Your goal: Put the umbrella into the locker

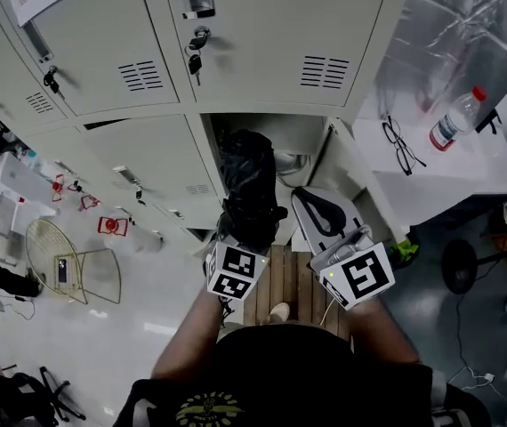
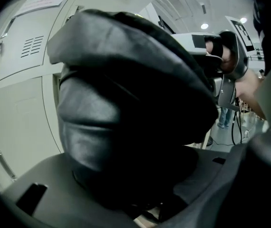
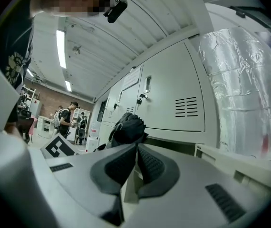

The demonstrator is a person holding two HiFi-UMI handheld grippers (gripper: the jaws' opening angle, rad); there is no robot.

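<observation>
A black folded umbrella (image 1: 249, 181) sticks out from my left gripper (image 1: 245, 227), which is shut on its lower end. Its tip points toward the open locker compartment (image 1: 300, 140) in the lower row. In the left gripper view the umbrella (image 2: 126, 103) fills nearly everything and hides the jaws' tips. My right gripper (image 1: 325, 213) is just to the right, beside the open locker door (image 1: 358, 181). Its dark pads (image 3: 147, 163) meet with nothing between them, so it is shut. In the right gripper view the umbrella (image 3: 128, 127) shows ahead to the left.
Shut grey lockers (image 1: 262, 34) with keys (image 1: 197, 50) in them fill the top row. At the right a white table (image 1: 467, 172) bears glasses (image 1: 402, 147) and a water bottle (image 1: 454, 121). A wire fan guard (image 1: 58, 256) and red clips (image 1: 111, 226) lie on the floor at left. Wooden slats (image 1: 285, 278) are underfoot.
</observation>
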